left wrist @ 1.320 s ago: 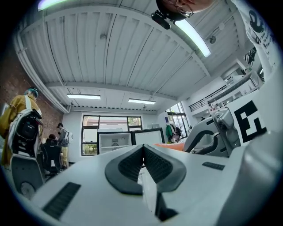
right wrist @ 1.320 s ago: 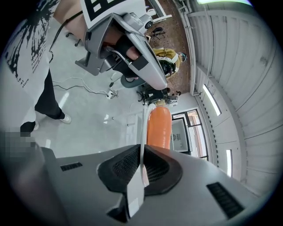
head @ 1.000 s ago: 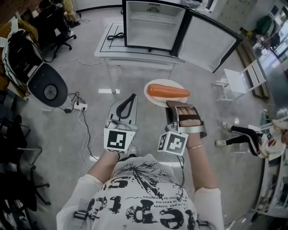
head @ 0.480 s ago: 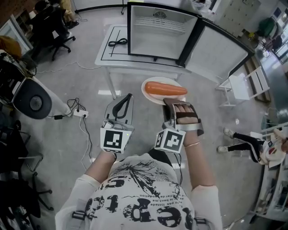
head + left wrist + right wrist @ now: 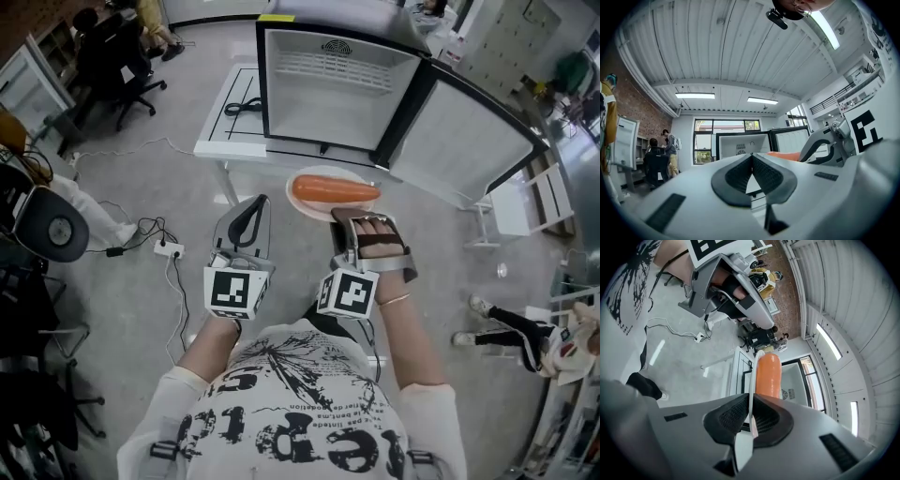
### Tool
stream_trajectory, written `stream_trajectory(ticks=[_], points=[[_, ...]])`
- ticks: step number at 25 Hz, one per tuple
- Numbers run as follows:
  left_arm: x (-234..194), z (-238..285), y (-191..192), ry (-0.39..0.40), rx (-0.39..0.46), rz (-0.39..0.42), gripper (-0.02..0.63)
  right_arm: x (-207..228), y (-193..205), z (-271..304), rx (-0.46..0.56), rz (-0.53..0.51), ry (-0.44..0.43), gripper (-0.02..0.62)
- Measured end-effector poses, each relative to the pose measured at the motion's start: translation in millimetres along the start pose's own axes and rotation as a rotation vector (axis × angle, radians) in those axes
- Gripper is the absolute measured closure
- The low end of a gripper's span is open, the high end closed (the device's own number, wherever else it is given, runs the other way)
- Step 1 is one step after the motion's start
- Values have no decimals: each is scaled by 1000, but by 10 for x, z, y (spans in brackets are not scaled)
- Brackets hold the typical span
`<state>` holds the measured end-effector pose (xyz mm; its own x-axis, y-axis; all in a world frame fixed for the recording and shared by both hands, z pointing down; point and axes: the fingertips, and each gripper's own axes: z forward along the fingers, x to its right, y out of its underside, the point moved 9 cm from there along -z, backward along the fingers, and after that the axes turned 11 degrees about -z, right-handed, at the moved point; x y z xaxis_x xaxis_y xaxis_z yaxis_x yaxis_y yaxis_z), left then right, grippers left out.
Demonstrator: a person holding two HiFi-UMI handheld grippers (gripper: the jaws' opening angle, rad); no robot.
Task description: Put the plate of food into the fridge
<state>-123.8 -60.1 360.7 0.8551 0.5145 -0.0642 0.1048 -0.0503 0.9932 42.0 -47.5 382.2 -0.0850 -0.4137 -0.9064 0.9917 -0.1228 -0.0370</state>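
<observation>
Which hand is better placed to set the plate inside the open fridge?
Right. The right tool is shut on the plate, carrot aboard, facing the open fridge. The left tool is shut and empty.

Grey polished floor (image 5: 122, 309). White counter (image 5: 211, 142) at far side; black office chairs (image 5: 127, 56) left of it, white chair (image 5: 514, 202) right, power strip (image 5: 169, 249) on floor before it. Strip lights (image 5: 695, 95) on ribbed ceiling (image 5: 740, 47).

near rim of the plate (image 5: 310, 209) hidden beneath the right tool (image 5: 345, 216).
</observation>
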Motion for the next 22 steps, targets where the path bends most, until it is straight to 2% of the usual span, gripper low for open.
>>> stream_trajectory(ticks=[13, 22], points=[[326, 1510, 9, -72, 29, 17, 598, 665, 1130, 967, 94, -67, 54, 578], [282, 2012, 108, -108, 21, 20, 598, 876, 1448, 1416, 111, -68, 62, 578]])
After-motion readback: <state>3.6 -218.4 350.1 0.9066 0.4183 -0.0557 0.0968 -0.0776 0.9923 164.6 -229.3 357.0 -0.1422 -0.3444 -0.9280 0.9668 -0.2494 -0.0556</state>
